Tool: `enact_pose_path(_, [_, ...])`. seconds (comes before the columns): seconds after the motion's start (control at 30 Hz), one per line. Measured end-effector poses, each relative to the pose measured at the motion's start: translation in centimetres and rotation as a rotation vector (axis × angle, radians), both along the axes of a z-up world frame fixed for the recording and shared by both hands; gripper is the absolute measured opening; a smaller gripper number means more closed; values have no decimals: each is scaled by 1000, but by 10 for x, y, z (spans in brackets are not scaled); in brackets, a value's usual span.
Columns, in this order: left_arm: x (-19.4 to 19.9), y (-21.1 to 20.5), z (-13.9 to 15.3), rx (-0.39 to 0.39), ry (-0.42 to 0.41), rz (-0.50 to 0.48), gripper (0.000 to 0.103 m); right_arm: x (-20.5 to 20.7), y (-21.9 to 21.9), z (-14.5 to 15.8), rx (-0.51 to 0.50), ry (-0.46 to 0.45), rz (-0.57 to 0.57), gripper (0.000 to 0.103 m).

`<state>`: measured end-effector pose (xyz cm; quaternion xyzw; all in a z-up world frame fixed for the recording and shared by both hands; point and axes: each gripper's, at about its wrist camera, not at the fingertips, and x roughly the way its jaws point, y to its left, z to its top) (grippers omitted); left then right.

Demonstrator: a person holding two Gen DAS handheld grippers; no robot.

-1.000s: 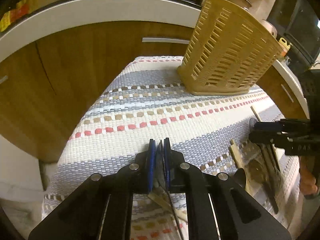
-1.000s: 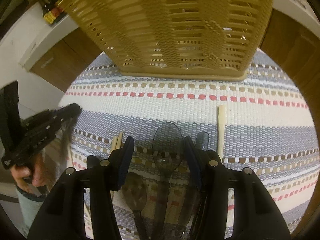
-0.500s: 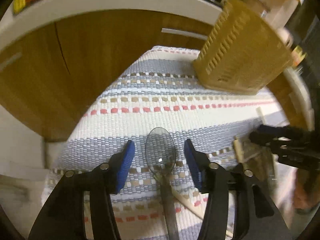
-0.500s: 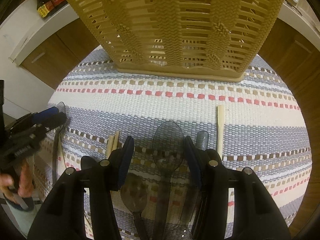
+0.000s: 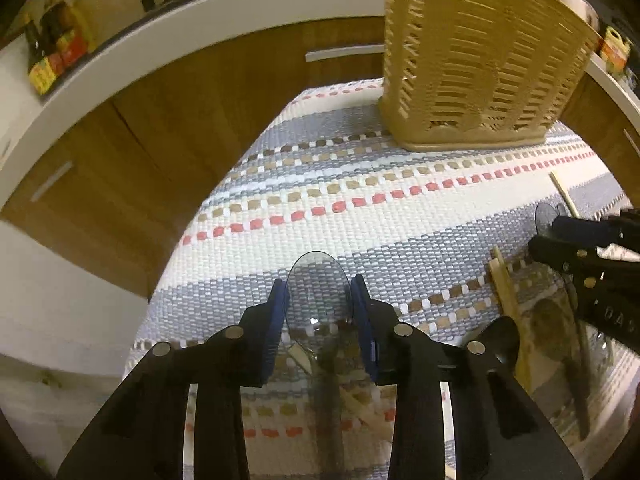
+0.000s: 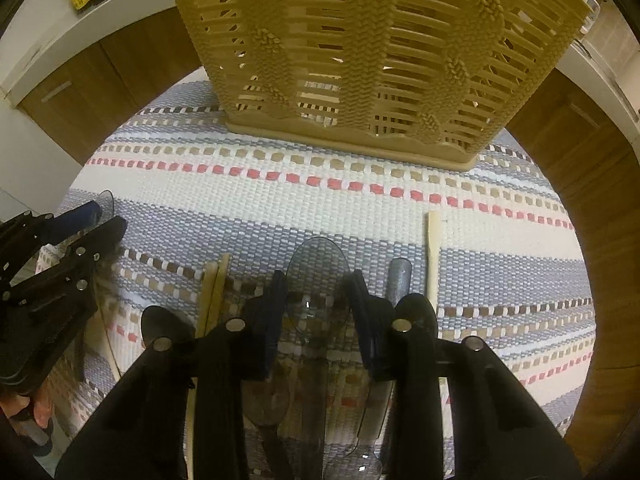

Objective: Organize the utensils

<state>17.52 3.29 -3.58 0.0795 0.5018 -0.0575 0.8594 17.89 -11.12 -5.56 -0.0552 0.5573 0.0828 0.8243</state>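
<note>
1. Left gripper [image 5: 319, 300]: jaws have just been closing; the blue pads now flank the bowl of a clear plastic spoon [image 5: 319, 300] and appear to touch its edges, the handle running back between the fingers.
2. Right gripper [image 6: 318, 300]: jaws have likewise just been closing; the pads sit against both sides of the bowl of a second clear spoon [image 6: 318, 276], which lies in the utensil pile.
3. Utensil pile, right wrist view: a pair of wooden chopsticks [image 6: 214, 292] just left of the gripper, a single chopstick [image 6: 433, 256] to its right, a grey handle [image 6: 400, 280] between that chopstick and the right pad, and a dark spoon [image 6: 160, 324] at lower left.
4. Slotted tan utensil basket [image 6: 360, 60]: upright at the far end of the striped woven cloth [image 6: 280, 200] covering the desk, well apart from both spoons.
5. Wooden cabinet fronts [image 5: 132, 148] and a white counter edge stand behind the desk; sauce bottles [image 5: 52, 56] rest on the counter.
</note>
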Motion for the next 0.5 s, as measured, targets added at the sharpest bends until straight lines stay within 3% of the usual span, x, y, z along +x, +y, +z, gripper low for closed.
enact_pose_path(0.13, [-14,11,8,-115,-57,-21,30,-4,-21,6,96,-60,11,29])
enact_pose_path(0.2, [-26,17,25,-194,-141,-46,30,-14,-29,19,147,-116,19,29])
enact_pose_path(0.37, [-54,27,89,-345,-351,-62,30,-40,-45,71,237,-313,40,29])
enact_pose_path(0.5, [-55,16,143,-403,-536,-75,31,-50,-61,118,320,-476,32,29])
